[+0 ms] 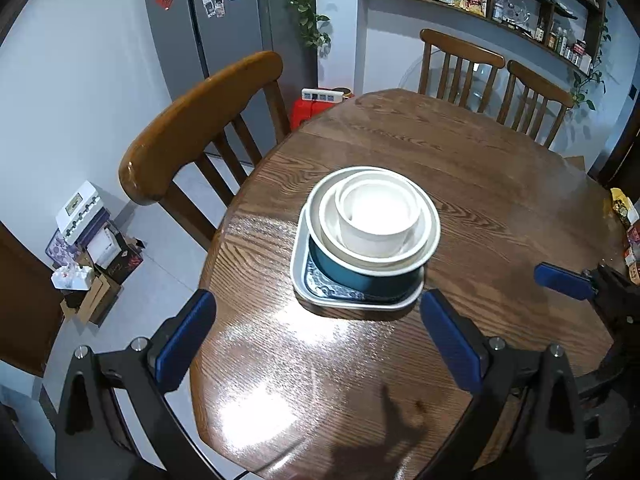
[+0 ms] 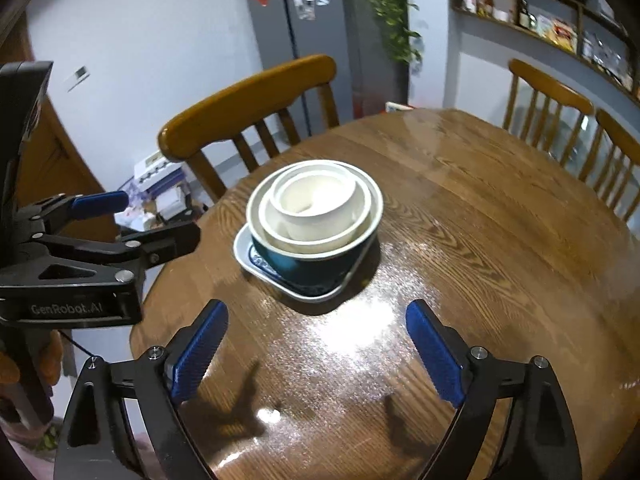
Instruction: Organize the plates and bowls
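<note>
**Two wrist cameras looking down over one table**

Both fisheye views sit just behind their own tool and tilt steeply down across the round wooden table (image 1: 460, 168). The left tool (image 1: 316, 336) camera looks from the near left edge. The right tool (image 2: 316, 344) camera looks from further right. Both views share the stack of bowls (image 1: 372, 232) mid-table, the chairs and the far fridge (image 1: 224, 20).

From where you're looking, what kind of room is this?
Most likely a home dining area beside a kitchen: a round wooden dining table with wooden spindle-back chairs, a grey fridge covered in photos, and wall shelves of jars and bottles.
</note>
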Tool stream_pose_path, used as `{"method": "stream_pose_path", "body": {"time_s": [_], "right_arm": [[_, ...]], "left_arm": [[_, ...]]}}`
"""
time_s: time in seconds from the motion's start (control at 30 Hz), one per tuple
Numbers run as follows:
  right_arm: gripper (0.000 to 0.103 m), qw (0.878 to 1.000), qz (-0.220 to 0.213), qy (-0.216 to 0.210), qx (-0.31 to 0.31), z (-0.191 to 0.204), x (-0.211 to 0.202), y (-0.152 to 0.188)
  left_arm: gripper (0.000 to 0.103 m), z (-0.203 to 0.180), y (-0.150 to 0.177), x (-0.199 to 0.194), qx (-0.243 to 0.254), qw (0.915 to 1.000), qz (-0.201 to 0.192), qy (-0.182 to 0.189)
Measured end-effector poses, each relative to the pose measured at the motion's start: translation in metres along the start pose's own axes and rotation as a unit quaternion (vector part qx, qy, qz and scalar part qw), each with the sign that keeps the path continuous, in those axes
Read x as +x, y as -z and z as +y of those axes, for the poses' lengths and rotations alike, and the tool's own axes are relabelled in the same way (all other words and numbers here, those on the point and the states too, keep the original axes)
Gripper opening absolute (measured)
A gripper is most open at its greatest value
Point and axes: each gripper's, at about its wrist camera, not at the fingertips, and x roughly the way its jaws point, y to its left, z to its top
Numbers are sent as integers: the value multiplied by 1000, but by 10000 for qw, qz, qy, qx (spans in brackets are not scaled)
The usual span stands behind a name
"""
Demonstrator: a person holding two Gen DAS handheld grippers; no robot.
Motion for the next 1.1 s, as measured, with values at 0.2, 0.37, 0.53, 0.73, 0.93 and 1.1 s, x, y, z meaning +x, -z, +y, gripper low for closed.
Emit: {"method": "stream_pose_path", "body": {"time_s": [0.2, 0.37, 0.53, 0.73, 0.93, 1.1], "right_arm": [[91, 9999, 23, -13, -128, 2, 3, 2], [91, 9999, 82, -15, -142, 3, 6, 4], [91, 9998, 111, -33, -163, 5, 8, 3], [91, 9998, 143, -58, -140, 5, 11, 3], [91, 9997, 170, -34, -173, 6, 14, 3], [91, 9996, 196, -24, -212, 6, 16, 2]], "left_arm": [[102, -5, 6, 2, -7, 10000, 72, -13], [102, -9, 9, 5, 46, 9999, 117, -21], [102, -12, 11, 6, 101, 9998, 138, -31], [102, -15, 11, 6, 158, 9998, 101, -35], [102, -17, 10, 7, 181, 9998, 82, -25], [102, -18, 8, 10, 160, 9998, 111, -18]]}}
